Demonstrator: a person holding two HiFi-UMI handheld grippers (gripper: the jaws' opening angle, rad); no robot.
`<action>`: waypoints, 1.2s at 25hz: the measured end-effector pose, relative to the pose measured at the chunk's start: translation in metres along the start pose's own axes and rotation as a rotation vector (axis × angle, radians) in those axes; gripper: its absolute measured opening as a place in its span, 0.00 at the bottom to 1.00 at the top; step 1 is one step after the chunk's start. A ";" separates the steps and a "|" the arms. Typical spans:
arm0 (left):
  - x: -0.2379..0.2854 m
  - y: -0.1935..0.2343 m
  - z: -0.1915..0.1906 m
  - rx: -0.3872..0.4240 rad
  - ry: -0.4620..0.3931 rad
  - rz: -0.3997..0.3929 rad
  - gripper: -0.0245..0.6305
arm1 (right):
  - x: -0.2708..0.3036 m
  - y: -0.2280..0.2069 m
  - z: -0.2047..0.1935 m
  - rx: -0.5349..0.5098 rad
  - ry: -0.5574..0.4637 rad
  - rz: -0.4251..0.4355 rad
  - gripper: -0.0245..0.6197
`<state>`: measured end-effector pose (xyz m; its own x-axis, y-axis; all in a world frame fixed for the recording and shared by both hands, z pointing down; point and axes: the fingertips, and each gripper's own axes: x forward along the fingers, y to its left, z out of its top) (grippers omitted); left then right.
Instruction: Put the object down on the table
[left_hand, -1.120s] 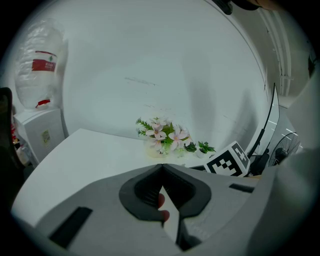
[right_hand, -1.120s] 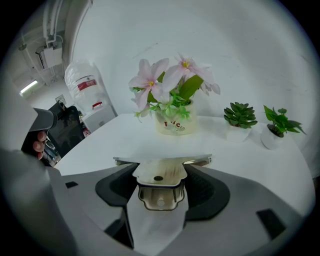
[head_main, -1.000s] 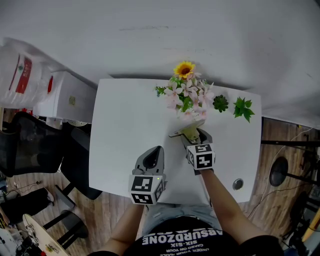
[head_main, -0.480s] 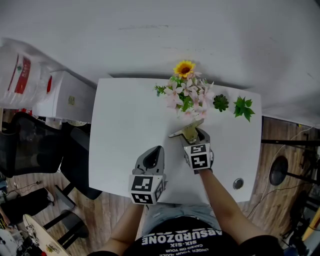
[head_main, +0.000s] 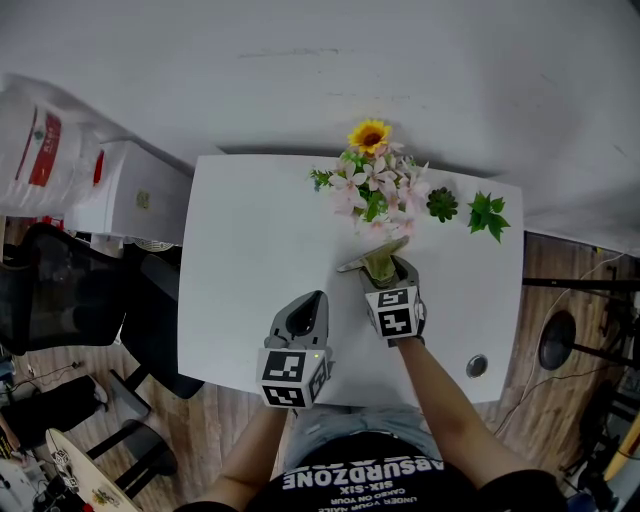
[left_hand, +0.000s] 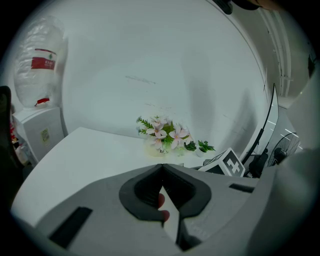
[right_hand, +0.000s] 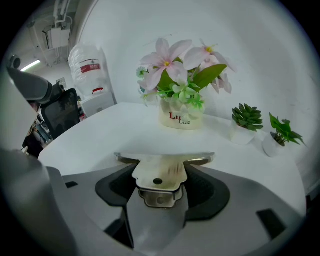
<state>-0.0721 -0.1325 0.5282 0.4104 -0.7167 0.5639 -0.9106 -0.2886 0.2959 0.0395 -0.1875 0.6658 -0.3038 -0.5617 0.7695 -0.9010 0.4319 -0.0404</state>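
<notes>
- While the right gripper (head_main: 384, 270) clamps a flat metal tool (right_hand: 161, 171) near the flower pot (right_hand: 181, 119), whether the tool touches the table (head_main: 250, 250) is unclear.
- Left gripper (head_main: 309, 302) is closed and empty, farther from the flower pot.

The table (head_main: 250, 250) is plain white, as is the wall (head_main: 300, 60) behind it. At its twelve o'clock edge, a yellow sunflower (head_main: 369, 136) with a brown centre tops pale pink blossoms (head_main: 378, 185) mixed with green. They stand in a cream pot (right_hand: 181, 117) lettered in red and a dark colour. Toward one o'clock are a dark green succulent (head_main: 441, 205) and a brighter green leafy plant (head_main: 487, 215). The left gripper (head_main: 313, 298) and right gripper (head_main: 388, 270) are grey and black, with black-and-white square markers. The metal object (right_hand: 160, 172) is silvery with a creamy tint. At nine o'clock is a black chair (head_main: 60, 290). The floor (head_main: 560, 290) is brown wood.
</notes>
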 end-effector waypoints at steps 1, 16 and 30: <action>0.000 0.000 0.000 0.001 -0.001 -0.001 0.05 | 0.001 0.000 0.000 -0.008 -0.003 -0.002 0.49; -0.008 -0.007 0.002 0.017 -0.011 -0.014 0.05 | 0.000 0.001 -0.002 -0.007 -0.003 0.000 0.49; -0.025 -0.009 0.004 0.018 -0.037 -0.003 0.05 | -0.007 0.003 -0.011 -0.043 0.039 0.024 0.49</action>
<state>-0.0744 -0.1146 0.5081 0.4112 -0.7390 0.5337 -0.9103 -0.3021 0.2830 0.0420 -0.1743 0.6671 -0.3123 -0.5228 0.7932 -0.8791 0.4755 -0.0327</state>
